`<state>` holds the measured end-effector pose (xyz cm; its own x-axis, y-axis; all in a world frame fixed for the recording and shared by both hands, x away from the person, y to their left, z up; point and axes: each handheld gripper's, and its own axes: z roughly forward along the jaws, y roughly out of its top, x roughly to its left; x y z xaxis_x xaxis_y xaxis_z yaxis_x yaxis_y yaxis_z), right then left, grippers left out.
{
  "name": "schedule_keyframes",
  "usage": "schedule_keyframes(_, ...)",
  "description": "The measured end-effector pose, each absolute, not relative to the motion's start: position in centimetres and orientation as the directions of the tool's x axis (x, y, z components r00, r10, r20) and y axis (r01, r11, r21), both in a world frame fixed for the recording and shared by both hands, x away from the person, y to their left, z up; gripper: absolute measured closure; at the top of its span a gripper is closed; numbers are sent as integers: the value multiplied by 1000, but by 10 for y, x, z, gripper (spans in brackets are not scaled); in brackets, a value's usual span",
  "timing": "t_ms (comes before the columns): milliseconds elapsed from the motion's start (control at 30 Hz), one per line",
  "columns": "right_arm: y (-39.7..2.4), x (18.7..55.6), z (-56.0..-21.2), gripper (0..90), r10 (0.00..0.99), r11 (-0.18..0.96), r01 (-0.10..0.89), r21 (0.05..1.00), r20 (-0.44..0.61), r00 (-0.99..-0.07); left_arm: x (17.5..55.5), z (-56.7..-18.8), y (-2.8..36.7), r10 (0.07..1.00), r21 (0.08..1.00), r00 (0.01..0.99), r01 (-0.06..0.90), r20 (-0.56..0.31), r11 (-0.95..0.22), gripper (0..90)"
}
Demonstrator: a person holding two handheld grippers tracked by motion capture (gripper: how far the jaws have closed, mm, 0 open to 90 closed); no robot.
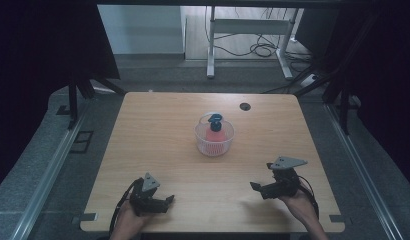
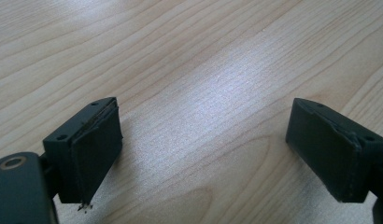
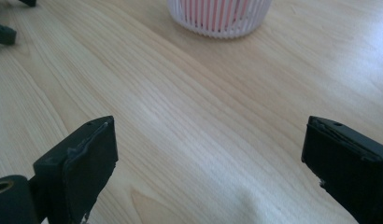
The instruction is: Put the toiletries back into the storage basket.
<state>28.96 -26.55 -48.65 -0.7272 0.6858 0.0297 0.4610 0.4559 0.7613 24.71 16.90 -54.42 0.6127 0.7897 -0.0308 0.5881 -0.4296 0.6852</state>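
Note:
A small white slatted basket (image 1: pixel 214 137) stands near the middle of the wooden table (image 1: pixel 158 130). Inside it is a red-pink bottle (image 1: pixel 214 134) with a blue top (image 1: pixel 215 120). The basket's lower wall (image 3: pixel 221 16) appears at the top of the right gripper view, red showing through the slats. My left gripper (image 1: pixel 169 201) rests near the front left edge, jaws wide apart over bare wood (image 2: pixel 206 140). My right gripper (image 1: pixel 260 182) sits at the front right, open too (image 3: pixel 208 163), pointing toward the basket with nothing between its jaws.
A dark round grommet hole (image 1: pixel 245 106) lies near the table's far edge. Tips of the left gripper (image 3: pixel 3 32) show in the top left corner of the right gripper view. Dark curtains flank both sides; a white desk frame (image 1: pixel 248 30) and cables lie beyond.

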Motion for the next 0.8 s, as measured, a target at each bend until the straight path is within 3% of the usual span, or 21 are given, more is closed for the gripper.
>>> schedule_keyframes(800, -276, 272, -524, 33, 694, 489, 497, 717, 25, -719, 247, -544, 169, 788, 685, 615, 586, -28, -433, 103)
